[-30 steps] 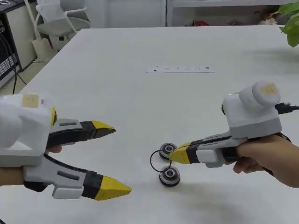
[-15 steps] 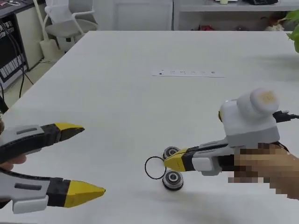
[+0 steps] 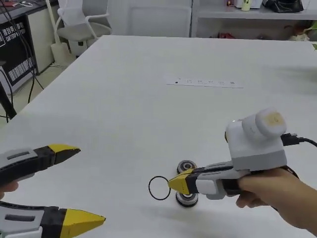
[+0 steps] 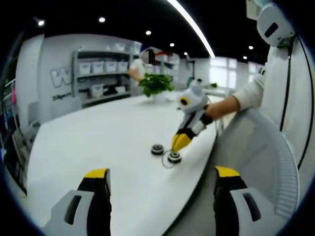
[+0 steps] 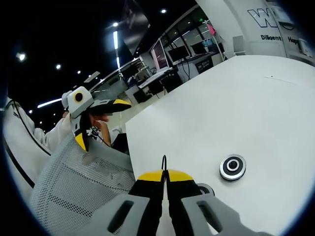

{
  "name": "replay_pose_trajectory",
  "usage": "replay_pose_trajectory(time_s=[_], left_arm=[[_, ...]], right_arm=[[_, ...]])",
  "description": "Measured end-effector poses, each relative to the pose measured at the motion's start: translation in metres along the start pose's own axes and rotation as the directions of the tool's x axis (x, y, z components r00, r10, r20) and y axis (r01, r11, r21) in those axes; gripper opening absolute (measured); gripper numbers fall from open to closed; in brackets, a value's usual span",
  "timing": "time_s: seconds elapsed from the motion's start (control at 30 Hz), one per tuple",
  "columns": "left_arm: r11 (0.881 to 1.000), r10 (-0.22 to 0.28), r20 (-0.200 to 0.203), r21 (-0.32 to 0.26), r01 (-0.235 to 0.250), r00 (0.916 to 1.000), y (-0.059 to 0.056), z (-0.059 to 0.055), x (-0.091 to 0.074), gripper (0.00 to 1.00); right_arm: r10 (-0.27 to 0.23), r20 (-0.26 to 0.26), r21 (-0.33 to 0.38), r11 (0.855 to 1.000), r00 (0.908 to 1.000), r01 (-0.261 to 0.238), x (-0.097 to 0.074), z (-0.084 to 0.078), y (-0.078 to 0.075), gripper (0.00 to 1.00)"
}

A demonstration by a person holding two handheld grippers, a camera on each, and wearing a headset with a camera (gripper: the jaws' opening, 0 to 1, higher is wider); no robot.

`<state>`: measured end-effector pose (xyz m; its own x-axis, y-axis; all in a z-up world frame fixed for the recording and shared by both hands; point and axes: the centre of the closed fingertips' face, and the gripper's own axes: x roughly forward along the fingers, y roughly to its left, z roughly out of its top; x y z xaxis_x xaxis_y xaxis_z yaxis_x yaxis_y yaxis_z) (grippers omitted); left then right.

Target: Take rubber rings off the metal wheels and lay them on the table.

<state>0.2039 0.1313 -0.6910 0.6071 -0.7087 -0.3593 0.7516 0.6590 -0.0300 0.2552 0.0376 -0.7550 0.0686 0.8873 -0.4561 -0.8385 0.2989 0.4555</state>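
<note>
Pinched thin black rubber ring [image 3: 159,188] in closed yellow tips of right gripper [image 3: 173,183], off the wheels, just beside far metal wheel [image 3: 186,166] and near metal wheel [image 3: 187,200] on white table [image 3: 148,114]. Held left gripper [image 3: 86,184] wide open, well apart at table's near side.

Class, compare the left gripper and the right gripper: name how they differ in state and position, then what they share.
The left gripper has its jaws wide apart and holds nothing; the right gripper is shut on a rubber ring. The left gripper hangs well away from the metal wheels; the right gripper has its tips right beside them. Both have yellow tips and white bodies.
</note>
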Motion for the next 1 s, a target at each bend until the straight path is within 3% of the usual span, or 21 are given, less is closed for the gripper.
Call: replay_pose_trajectory(time_s=[0.27,0.6,1.0], left_arm=[[1.000,-0.006,0.005,-0.007,0.006,1.0000,-0.001,0.000,0.003,0.88],[1.000,-0.014,-0.001,-0.008,0.014,0.9999,-0.006,0.000,0.006,0.88],[1.000,-0.010,0.011,-0.014,0.010,0.9999,-0.014,0.005,0.008,0.87]], right_arm=[[-0.027,-0.014,0.051,0.998,0.9995,0.028,0.011,-0.011,-0.007,0.00],[-0.083,-0.049,0.014,0.996,0.9953,0.084,0.018,-0.024,-0.016,0.00],[-0.112,-0.053,-0.026,0.994,0.9923,0.111,0.022,-0.026,-0.020,0.03]])
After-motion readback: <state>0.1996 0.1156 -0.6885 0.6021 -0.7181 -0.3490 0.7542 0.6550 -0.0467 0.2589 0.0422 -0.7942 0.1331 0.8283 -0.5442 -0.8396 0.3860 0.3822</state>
